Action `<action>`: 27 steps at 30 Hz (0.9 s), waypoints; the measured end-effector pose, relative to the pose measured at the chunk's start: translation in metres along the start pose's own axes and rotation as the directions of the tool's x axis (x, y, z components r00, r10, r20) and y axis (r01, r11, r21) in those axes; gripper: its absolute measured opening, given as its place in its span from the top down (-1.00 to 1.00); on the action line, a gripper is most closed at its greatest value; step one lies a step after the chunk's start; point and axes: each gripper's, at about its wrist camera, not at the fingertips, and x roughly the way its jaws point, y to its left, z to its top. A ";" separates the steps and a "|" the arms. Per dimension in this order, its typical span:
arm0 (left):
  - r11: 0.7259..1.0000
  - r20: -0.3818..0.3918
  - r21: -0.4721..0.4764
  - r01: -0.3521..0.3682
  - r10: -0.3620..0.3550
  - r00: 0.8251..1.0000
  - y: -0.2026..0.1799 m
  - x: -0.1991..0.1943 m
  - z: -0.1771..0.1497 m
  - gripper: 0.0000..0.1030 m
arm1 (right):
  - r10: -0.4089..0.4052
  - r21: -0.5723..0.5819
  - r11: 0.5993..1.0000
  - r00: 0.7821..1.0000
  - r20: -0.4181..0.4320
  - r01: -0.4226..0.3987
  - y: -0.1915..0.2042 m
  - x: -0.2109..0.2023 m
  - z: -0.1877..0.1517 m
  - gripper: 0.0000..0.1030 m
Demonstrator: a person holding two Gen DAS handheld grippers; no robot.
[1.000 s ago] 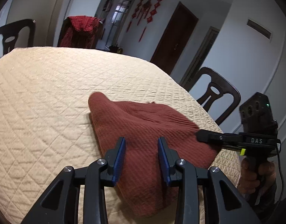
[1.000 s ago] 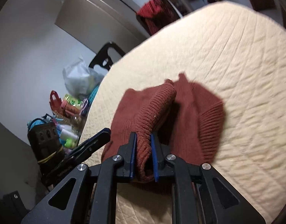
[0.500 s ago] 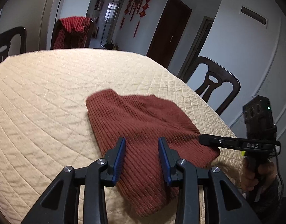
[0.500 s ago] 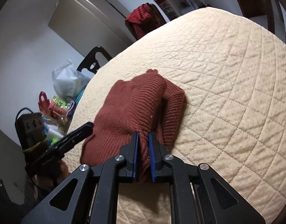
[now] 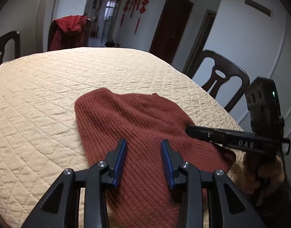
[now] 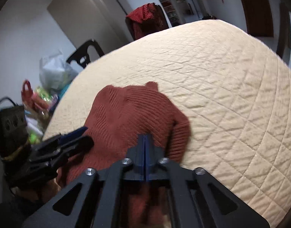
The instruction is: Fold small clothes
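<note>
A rust-red knit sweater [image 5: 137, 131] lies folded on the beige quilted table cover [image 5: 41, 98] near the table's near edge; it also shows in the right wrist view [image 6: 134, 114]. My left gripper [image 5: 143, 144] is open and empty, its blue pads hovering just above the sweater's near part. My right gripper [image 6: 145, 138] has its pads pressed together with no cloth visible between them, right over the sweater's near edge. From the left wrist view the right gripper [image 5: 191, 130] reaches in from the right, its tip over the sweater's right side.
Dark wooden chairs [image 5: 219, 79] stand around the table, one draped with a red cloth [image 5: 69, 30]. Bags and clutter [image 6: 43, 87] sit on the floor beyond the table's left side. The quilted cover [image 6: 221, 76] stretches bare beyond the sweater.
The right gripper lowered the lifted fold onto the sweater and its pads closed fully with no cloth between them. The sweater now lies flatter. The left gripper stayed open above it.
</note>
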 end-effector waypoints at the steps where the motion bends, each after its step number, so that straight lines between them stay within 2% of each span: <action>1: 1.000 -0.002 0.010 0.005 -0.005 1.000 -0.002 0.002 0.000 0.26 | -0.010 -0.008 1.000 1.000 0.005 0.010 0.001 -0.001 -0.001 1.00; 5: 1.000 -0.007 0.008 0.015 -0.015 1.000 0.000 0.004 0.003 0.26 | -0.030 -0.033 0.999 0.999 0.011 0.031 0.007 -0.003 -0.003 1.00; 10: 1.000 0.040 0.011 0.005 -0.005 0.999 0.003 -0.031 -0.006 0.26 | -0.072 -0.085 0.994 0.997 0.040 0.075 0.024 -0.023 -0.010 0.98; 15: 1.000 0.039 0.023 0.009 -0.010 0.999 -0.001 -0.050 -0.027 0.26 | -0.035 -0.181 0.982 0.997 0.066 0.046 0.047 -0.048 -0.033 0.98; 17: 0.999 0.028 0.033 0.002 -0.002 1.000 -0.003 -0.047 -0.032 0.26 | -0.103 -0.218 0.970 0.994 0.028 0.107 0.045 -0.038 -0.042 0.98; 18: 1.000 0.029 0.030 0.000 -0.001 1.000 -0.003 -0.044 -0.033 0.26 | -0.122 -0.216 0.969 0.992 0.014 0.122 0.042 -0.032 -0.044 0.98; 21: 0.999 0.032 0.048 -0.021 0.019 0.999 -0.008 -0.041 -0.033 0.26 | -0.106 -0.182 0.977 0.994 0.025 0.109 0.031 -0.034 -0.047 0.98; 27: 0.999 0.038 0.034 -0.029 0.028 0.999 -0.003 -0.049 -0.028 0.26 | -0.100 -0.173 0.979 0.994 0.037 0.105 0.034 -0.042 -0.040 0.97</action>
